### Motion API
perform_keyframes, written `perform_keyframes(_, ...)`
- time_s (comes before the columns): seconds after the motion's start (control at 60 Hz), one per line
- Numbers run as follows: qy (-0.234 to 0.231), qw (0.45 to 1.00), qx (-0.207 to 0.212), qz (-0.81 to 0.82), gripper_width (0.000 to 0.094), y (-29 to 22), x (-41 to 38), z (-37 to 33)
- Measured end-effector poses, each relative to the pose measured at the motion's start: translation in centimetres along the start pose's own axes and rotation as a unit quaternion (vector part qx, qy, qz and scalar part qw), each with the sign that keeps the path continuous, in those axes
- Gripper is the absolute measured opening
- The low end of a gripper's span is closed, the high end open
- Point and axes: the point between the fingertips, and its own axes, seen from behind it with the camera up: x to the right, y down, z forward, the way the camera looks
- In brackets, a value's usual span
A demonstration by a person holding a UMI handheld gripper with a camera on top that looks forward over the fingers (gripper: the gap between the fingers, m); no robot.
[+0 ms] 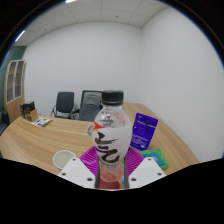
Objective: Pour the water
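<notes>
Fingers (82,168) of the gripper (110,176) sit nearest, their pink pads closed against the two sides of a clear plastic bottle (108,140), which stands upright between them and is held in their grip. Bottle details: a black cap (112,98) on top and a white label with dark and pink markings around its body. Just to the bottle's left, near the left finger, a white paper cup (64,158) stands on the wooden table (40,142) with its mouth open upward. To the right, slightly farther back, stands a purple packet (146,131), with a small green item (157,154) lying before it. Beyond the table, two office chairs (77,104) stand against the white wall, and a wooden cabinet (17,80) stands farther left.
</notes>
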Motion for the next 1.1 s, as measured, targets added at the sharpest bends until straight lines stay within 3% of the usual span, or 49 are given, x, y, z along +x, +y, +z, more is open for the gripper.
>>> perform_keyframes(0.417, -0.041, 0.997, -0.036, 0.046, 0.0321, 10.3, -0.3, 4.9)
perform_keyframes(0.533, -0.041, 0.997, -0.021, 0.054, 0.0342, 10.3, -0.3, 4.5)
perform_keyframes(0.667, -0.043, 0.998, -0.016, 0.037, 0.0465, 10.2, -0.4, 4.5)
perform_keyframes(0.75, -0.041, 0.998, -0.035, 0.038, 0.0523, 10.7, -0.5, 4.4)
perform_keyframes(0.883, -0.031, 0.996, -0.074, 0.031, 0.0868, 11.9, -0.2, 3.4)
perform_keyframes(1.1, 0.008, 0.994, -0.110, 0.015, 0.0855, 10.2, -0.3, -3.1)
